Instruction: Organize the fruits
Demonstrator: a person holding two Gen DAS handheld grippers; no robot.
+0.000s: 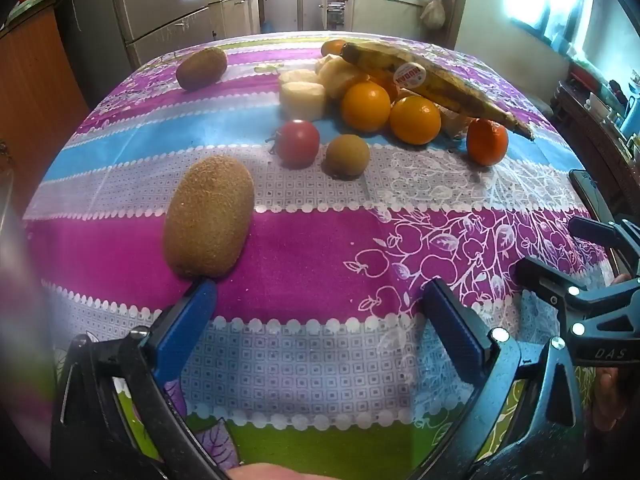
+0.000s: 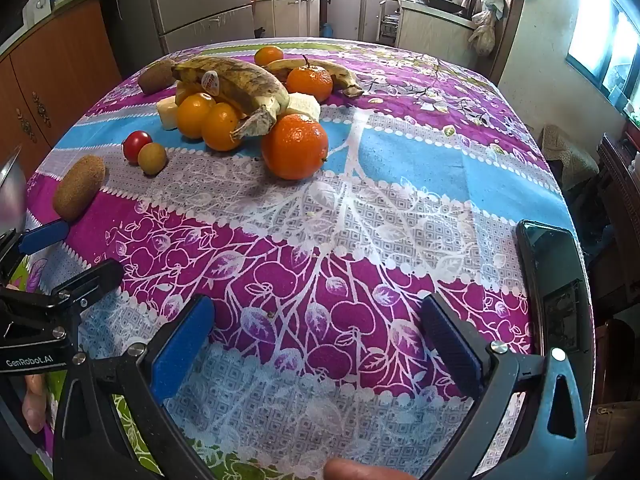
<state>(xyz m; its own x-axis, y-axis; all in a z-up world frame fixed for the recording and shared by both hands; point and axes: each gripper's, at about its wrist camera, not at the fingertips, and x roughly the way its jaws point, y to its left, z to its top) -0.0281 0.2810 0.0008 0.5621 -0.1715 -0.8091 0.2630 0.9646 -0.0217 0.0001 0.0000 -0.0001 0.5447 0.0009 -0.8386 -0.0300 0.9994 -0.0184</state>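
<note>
Left wrist view: my left tongs [image 1: 320, 300] hang apart over the counter [image 1: 304, 240], nothing between the blue pads. The near kiwi [image 1: 209, 216] lies just ahead of the left pad, almost touching its tip. Beyond sit a red tomato [image 1: 298, 143] and a small brown fruit [image 1: 347, 156], near each other. Behind them the pile: two yellow-orange fruits [image 1: 366, 106], banana slices [image 1: 302, 98], a spotted banana [image 1: 436, 84] resting on top, a mandarin [image 1: 487, 142] at its right end. A second kiwi [image 1: 201, 68] lies far left, well apart.

Right wrist view: my right tongs [image 2: 318, 320] are spread wide over bare cloth, holding nothing. A big mandarin [image 2: 295, 146] is nearest in the pile, well ahead. A phone [image 2: 554, 276] lies at the right edge.
</note>
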